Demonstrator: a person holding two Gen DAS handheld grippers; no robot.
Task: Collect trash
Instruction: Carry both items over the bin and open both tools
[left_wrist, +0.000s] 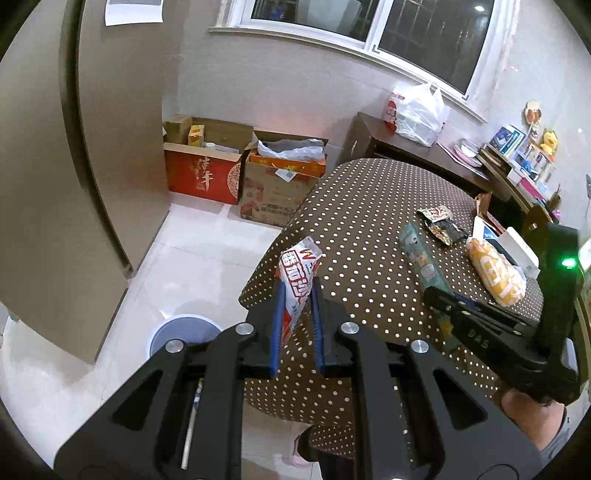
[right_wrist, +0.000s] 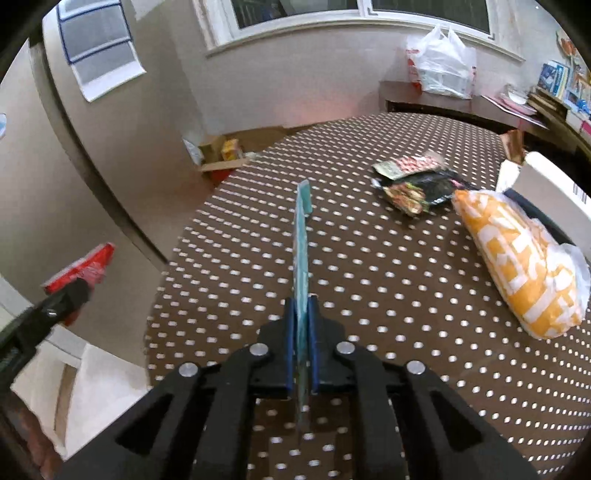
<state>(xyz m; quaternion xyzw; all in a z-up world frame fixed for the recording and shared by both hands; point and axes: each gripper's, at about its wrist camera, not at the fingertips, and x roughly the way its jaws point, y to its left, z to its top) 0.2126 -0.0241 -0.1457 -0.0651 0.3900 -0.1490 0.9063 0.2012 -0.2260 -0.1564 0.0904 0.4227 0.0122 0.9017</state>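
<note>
My left gripper (left_wrist: 297, 291) is shut on a red-and-white snack wrapper (left_wrist: 300, 273), held off the left edge of the brown polka-dot table (left_wrist: 354, 221). On the floor below and to the left stands a round blue-grey bin (left_wrist: 184, 332). My right gripper (right_wrist: 302, 306) is shut on a long teal wrapper (right_wrist: 302, 240), seen edge-on above the tablecloth (right_wrist: 369, 277). The left wrist view also shows the right gripper (left_wrist: 436, 295) with that teal wrapper (left_wrist: 421, 254). The left gripper (right_wrist: 70, 291) and its red wrapper (right_wrist: 86, 266) appear blurred at the left of the right wrist view.
An orange-and-white bag (right_wrist: 517, 266), two dark snack wrappers (right_wrist: 417, 184) and a white box (right_wrist: 546, 181) lie on the table's right side. Cardboard boxes (left_wrist: 207, 173) stand on the floor by the wall. A dark cabinet carries a white plastic bag (left_wrist: 421, 114).
</note>
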